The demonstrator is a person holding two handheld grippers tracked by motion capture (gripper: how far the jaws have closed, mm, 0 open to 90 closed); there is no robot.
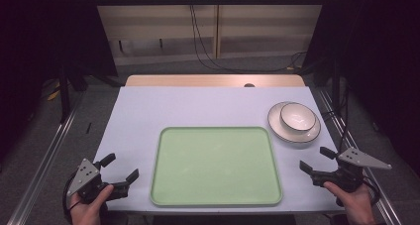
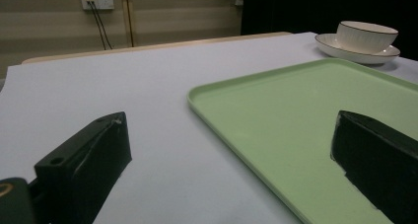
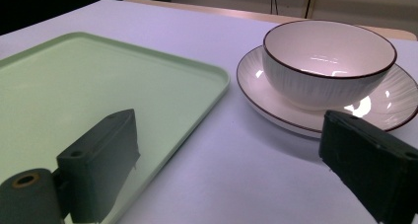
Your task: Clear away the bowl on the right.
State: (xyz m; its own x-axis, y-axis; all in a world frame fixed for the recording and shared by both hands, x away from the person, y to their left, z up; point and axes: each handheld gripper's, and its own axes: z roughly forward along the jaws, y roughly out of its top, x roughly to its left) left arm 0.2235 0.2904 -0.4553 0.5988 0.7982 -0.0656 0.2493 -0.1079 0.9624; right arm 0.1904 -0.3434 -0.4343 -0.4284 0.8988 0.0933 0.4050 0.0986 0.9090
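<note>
Your left gripper [image 1: 120,168]: jaws wide apart, nothing between them, touching nothing; you hold it at the near left corner of the table [image 1: 138,111].
Tray [image 1: 216,168]: green, just to the right of that gripper, lying between your two grippers.
Your right gripper [image 1: 315,160]: jaws spread wide, holding nothing.
Bowl [image 1: 297,117]: sits in the plate [image 1: 277,126], just ahead of your right gripper, not touched.

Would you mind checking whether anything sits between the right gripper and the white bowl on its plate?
Nothing visible does. The open right gripper is near the table's right front edge, and only bare pale tabletop separates it from the white dark-rimmed bowl on its white plate. The green tray lies off to the side.
</note>
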